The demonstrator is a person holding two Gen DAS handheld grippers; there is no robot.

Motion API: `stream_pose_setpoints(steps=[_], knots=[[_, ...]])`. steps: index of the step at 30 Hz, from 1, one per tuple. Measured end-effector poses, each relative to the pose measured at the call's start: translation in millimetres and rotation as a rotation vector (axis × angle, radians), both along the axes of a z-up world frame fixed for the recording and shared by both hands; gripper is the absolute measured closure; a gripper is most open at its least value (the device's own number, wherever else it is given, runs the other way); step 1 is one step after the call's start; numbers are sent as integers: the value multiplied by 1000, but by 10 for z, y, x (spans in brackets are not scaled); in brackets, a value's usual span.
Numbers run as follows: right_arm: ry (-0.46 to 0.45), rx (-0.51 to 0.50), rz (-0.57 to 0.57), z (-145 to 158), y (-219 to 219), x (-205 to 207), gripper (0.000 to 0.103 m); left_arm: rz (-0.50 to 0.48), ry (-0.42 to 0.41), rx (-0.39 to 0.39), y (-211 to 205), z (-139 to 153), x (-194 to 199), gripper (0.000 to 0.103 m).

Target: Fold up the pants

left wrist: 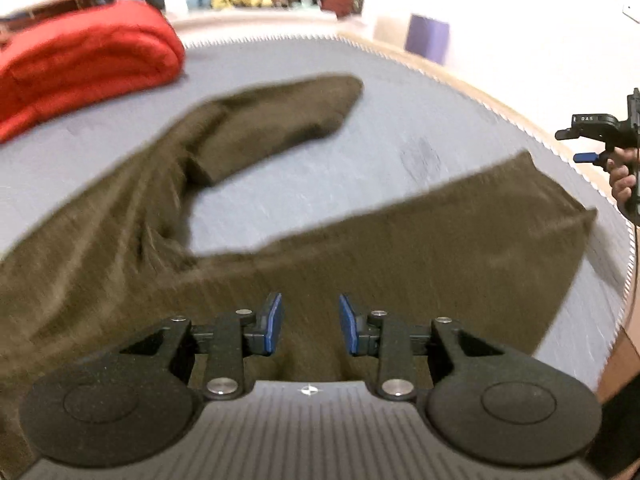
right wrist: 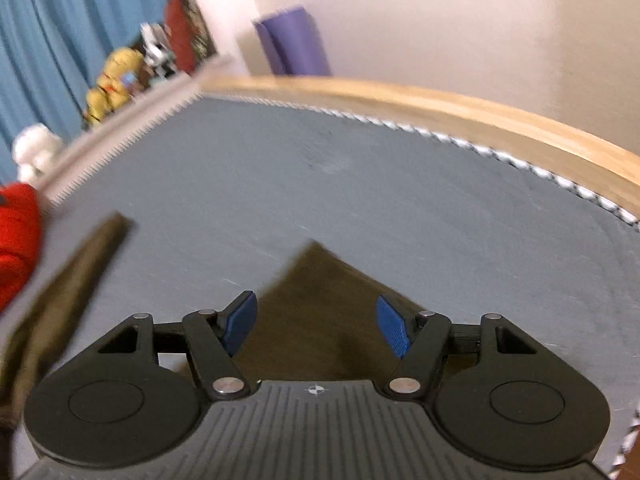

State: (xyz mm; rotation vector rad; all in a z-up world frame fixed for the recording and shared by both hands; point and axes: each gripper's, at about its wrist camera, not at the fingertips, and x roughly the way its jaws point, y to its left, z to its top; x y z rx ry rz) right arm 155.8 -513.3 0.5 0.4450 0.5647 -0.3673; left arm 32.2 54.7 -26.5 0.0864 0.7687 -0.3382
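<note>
A: Grey mattress point(left wrist: 280, 208) with a wooden edge rail point(right wrist: 480, 116) is the work surface, both views motion-blurred. Landmark = olive pants point(left wrist: 400, 248), lying spread on the mattress.

B: Left gripper point(left wrist: 311, 326)?

A: Over the pants, near the crotch. Jaws parted, narrow-to-medium gap, nothing between the blue pads point(left wrist: 274, 322). Contact with the cloth: cannot tell.

B: Right gripper point(right wrist: 318, 326)?

A: Jaws wide, empty, above the corner of one pant leg point(right wrist: 320, 308). In the left wrist view it sits past that leg's hem, off the cloth, person's hand point(left wrist: 624, 178) on the grip.

B: Pants layout?

A: Legs splayed in a V, bare mattress between them. Far leg bends back on itself.

B: Beyond the pants?

A: Folded red blanket point(left wrist: 80, 64) on the mattress. Further out: purple box point(left wrist: 427, 38), yellow plush toys point(right wrist: 114, 80), blue curtain point(right wrist: 60, 40).
</note>
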Motion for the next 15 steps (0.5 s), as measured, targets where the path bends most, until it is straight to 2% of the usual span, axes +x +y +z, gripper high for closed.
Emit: stream_pose_setpoints(steps=[4,5,7,10,15], knots=[[-106,29,29,163,246,95,49,66,-104,31,12,198,27,68],[-129,39,35,203,312,115,51,86,-113,19,34,238,31,68],[-173,59,47,258,462,164,61,127,-116,-10,109,287,66,68],[-223,92,58,292,710,260,67,172,-114,-9,166,323,95,68],[-259,188,120,264,1220,437,67,225,-105,22,256,352,131,68]])
